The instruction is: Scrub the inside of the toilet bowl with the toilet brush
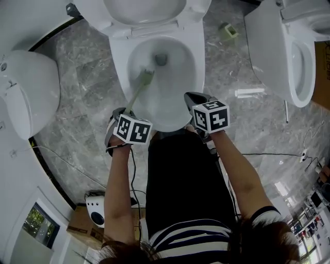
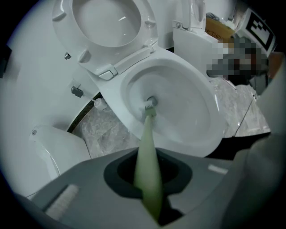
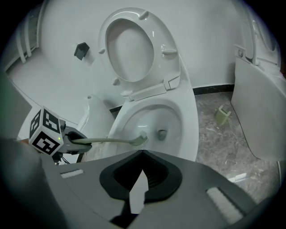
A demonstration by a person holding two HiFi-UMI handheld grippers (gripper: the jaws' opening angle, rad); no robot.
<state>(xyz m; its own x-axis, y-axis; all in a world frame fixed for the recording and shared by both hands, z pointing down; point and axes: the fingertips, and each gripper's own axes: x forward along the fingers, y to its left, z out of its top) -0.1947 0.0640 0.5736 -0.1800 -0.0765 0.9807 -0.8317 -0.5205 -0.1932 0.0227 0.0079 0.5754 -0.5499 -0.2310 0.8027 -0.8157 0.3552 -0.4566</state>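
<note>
The white toilet bowl [image 1: 198,67] stands open with its seat [image 1: 144,10] raised. A toilet brush with a pale green handle [image 1: 135,95] slants down into it, and the brush head [image 1: 147,76] rests on the inner wall just left of the drain. My left gripper [image 1: 125,111] is shut on the handle's near end, outside the bowl's front left rim. In the left gripper view the handle [image 2: 147,152] runs out between the jaws to the brush head [image 2: 149,106]. My right gripper [image 1: 193,98] hovers over the front right rim, shut and holding nothing. The right gripper view shows the brush head [image 3: 139,140] and the left gripper [image 3: 73,141].
Other white toilets stand to the left [image 1: 26,93] and right [image 1: 294,56]. On the grey marble floor lie a small green piece [image 1: 230,31], a white tube [image 1: 250,93] and thin cables [image 1: 268,153]. A white device [image 1: 95,209] sits on a cardboard box behind me.
</note>
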